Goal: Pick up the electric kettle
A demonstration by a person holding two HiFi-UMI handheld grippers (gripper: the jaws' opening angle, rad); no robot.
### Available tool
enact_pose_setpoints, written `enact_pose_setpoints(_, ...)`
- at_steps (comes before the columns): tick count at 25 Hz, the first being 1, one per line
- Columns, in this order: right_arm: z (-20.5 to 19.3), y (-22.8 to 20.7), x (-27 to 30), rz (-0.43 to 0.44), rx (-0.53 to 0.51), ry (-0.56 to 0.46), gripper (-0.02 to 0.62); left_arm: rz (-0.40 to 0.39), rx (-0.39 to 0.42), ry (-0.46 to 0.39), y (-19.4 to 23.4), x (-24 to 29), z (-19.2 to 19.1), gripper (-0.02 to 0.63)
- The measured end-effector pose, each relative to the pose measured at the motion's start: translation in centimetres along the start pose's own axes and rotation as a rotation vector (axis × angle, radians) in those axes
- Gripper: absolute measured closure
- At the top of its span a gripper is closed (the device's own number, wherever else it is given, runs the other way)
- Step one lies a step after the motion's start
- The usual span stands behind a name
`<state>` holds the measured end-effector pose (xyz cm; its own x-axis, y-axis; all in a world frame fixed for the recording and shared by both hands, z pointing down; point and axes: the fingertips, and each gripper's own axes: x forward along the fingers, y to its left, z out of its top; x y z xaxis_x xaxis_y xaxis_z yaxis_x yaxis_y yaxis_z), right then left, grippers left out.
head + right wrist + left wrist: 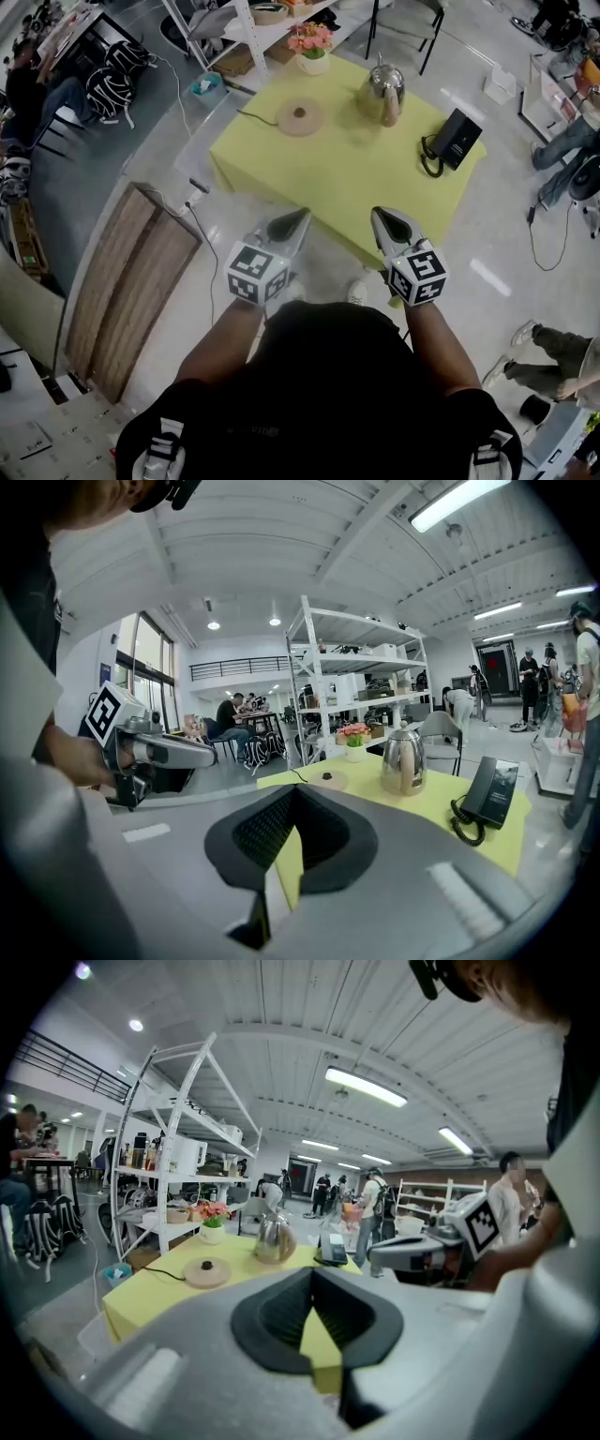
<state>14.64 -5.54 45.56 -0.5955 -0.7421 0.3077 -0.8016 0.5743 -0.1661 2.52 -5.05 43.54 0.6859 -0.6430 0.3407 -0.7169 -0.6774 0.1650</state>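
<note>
Now both pairs of fingers are pressing together with nothing between them: the left gripper point(314, 1277) is showing its dark ribbed pads meeting at the tips, and the right gripper point(292, 797) is doing the same. Both are hovering side by side, apart from each other, by the near edge of the worktop point(347, 183), tilting a little downward and touching nothing. The person's hands are gripping them just behind the marker cubes.

The electric kettle point(382, 89) is standing upright on the far side of the yellow-covered worktop, well apart from both grippers and slightly right of centre in the head view. Its round base point(301, 117) is lying to its left, not touching it, with a dark cord running off toward the worktop's left edge. A black telephone point(455, 141) is sitting near the right edge, closer to the person than the kettle. A pot of pink flowers point(312, 52) is standing at the far edge. Beyond the worktop a white shelving rack point(361, 682) is rising, and several people are standing or sitting farther off in the hall.
</note>
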Motion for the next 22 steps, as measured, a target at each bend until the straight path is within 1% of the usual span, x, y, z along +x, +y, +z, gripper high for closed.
enact_pose_setpoints(12, -0.14, 0.17, -0.18, -0.011, -0.004, 0.012, 0.591, -0.021, 0.012, 0.006, -0.06, -0.14, -0.01, 0.604)
enact_pose_setpoints(22, -0.2, -0.17, -0.06, -0.006, -0.001, 0.016, 0.591, -0.019, 0.011, 0.004, 0.24, 0.17, 0.01, 0.604)
